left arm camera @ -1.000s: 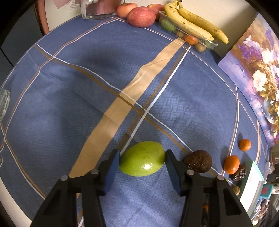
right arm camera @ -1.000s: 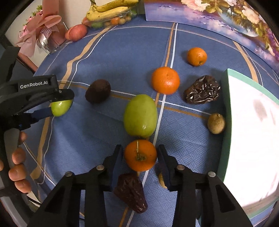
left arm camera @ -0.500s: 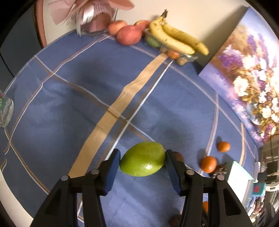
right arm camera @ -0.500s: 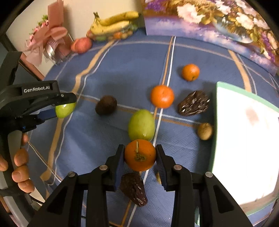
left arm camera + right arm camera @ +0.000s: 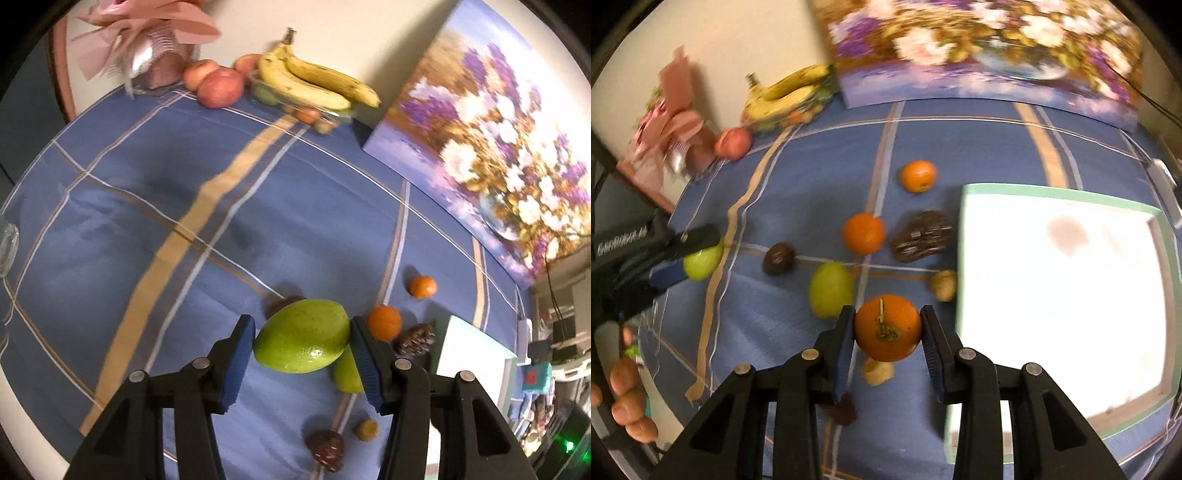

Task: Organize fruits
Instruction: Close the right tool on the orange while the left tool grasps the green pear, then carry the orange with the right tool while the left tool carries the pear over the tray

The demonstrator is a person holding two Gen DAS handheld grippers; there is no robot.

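The sorting looks barely begun, judging by the white tray [image 5: 1067, 295] with the green rim, which shows nothing inside it, though its floor is washed out by glare. Both hands are loaded: the left hand-held gripper [image 5: 302, 341] pinches a green fruit [image 5: 302, 339] between its blue pads and carries it above the blue table [image 5: 129, 229], while the right hand-held gripper [image 5: 888, 332] is clamped on an orange [image 5: 887, 328] held just beside the tray's near edge.

Loose on the cloth lie a second green fruit [image 5: 831, 290], two more oranges [image 5: 863, 233] [image 5: 918, 176], a dark round fruit [image 5: 778, 258], a wrinkled dark piece [image 5: 921, 236] near the tray's left rim, a small brown one [image 5: 943, 285] touching or almost touching that rim, and two small pieces partly hidden under the right gripper. At the far wall sit bananas [image 5: 317, 83] and apples [image 5: 220, 88], apparently already grouped. So roughly two fruits are in transit and the rest wait
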